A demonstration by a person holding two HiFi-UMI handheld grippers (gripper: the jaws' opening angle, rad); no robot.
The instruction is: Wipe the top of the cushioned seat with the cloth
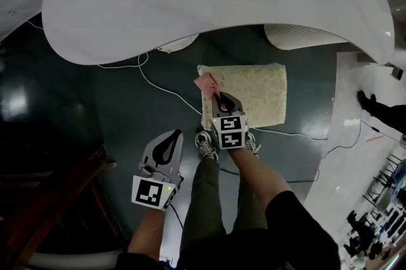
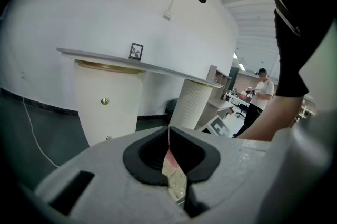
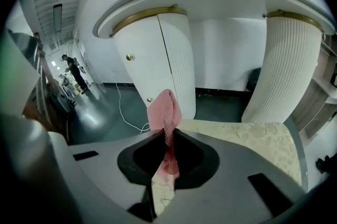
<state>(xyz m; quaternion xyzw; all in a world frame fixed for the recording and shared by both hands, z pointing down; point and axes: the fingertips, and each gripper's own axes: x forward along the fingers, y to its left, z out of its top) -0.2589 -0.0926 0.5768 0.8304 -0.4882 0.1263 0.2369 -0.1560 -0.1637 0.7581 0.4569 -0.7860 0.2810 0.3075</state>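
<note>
Dark floor (image 1: 95,104) under a white curved counter (image 1: 190,2); cushioned seat (image 1: 254,94) mid-frame. Right gripper (image 1: 219,96) is clamped on the pink cloth (image 1: 206,83) at the seat's 9 o'clock edge. Left gripper (image 1: 176,134) is closed on nothing, off at the seat's 7 o'clock. Cloth looks light and limp, so a pinch on the bunched fold suits it. Seat top probably gives under pressure.

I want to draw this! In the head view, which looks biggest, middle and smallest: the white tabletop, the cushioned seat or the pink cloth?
1. white tabletop, though it's also nearest the camera
2. cushioned seat
3. pink cloth
</note>
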